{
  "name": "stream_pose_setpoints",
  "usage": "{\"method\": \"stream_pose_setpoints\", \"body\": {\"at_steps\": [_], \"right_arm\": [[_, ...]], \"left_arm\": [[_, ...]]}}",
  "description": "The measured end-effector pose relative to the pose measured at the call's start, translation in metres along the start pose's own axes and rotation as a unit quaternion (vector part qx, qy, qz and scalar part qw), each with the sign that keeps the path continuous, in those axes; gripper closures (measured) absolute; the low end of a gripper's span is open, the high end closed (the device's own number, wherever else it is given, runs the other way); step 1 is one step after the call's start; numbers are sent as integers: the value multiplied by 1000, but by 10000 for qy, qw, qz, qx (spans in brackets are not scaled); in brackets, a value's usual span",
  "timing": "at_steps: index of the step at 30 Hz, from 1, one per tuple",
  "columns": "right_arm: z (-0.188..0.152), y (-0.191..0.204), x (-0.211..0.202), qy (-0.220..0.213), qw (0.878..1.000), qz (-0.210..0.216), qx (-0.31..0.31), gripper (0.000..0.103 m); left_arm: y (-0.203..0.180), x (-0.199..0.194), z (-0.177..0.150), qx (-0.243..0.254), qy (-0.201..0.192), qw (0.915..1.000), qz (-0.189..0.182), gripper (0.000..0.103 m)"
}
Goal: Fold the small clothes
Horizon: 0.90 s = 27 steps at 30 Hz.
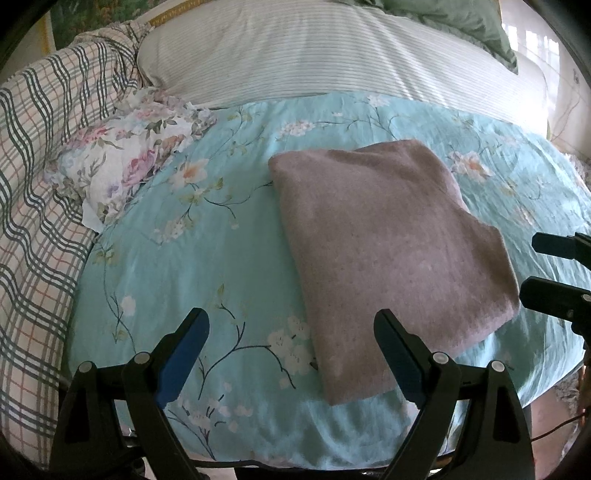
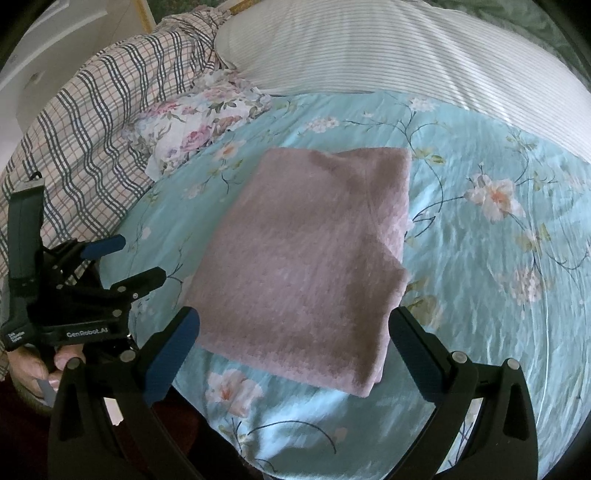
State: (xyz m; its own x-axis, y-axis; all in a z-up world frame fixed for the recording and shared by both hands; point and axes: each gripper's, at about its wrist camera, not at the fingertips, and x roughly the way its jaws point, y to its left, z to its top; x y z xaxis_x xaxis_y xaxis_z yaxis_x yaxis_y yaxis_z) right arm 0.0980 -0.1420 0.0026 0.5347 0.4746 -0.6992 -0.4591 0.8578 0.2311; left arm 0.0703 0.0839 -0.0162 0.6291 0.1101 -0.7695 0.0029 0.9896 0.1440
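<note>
My left gripper (image 1: 291, 350) hangs with its jaws spread wide and empty over the near edge of the turquoise floral sheet (image 1: 207, 236); my right gripper (image 2: 293, 347) is just as wide apart and holds nothing. The folded mauve knit garment (image 1: 388, 251) lies flat on the sheet, its near corner between my right fingers. Only the right view shows my hand (image 2: 35, 363) on the left tool's handle. Farther off, a rose-print cloth (image 1: 122, 170) sits crumpled beside a plaid blanket (image 1: 40, 177), then a striped pillow (image 1: 314, 59). Only the left view shows a green cushion (image 1: 461, 22) clearly.
</note>
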Motion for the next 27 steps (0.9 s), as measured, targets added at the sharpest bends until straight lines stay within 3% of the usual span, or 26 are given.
{"method": "stream_pose_setpoints", "body": {"at_steps": [27], "right_arm": [[13, -32, 22, 49, 9997, -71, 232, 1]], "left_arm": [[-1, 19, 19, -49, 32, 10000, 45, 12]]}}
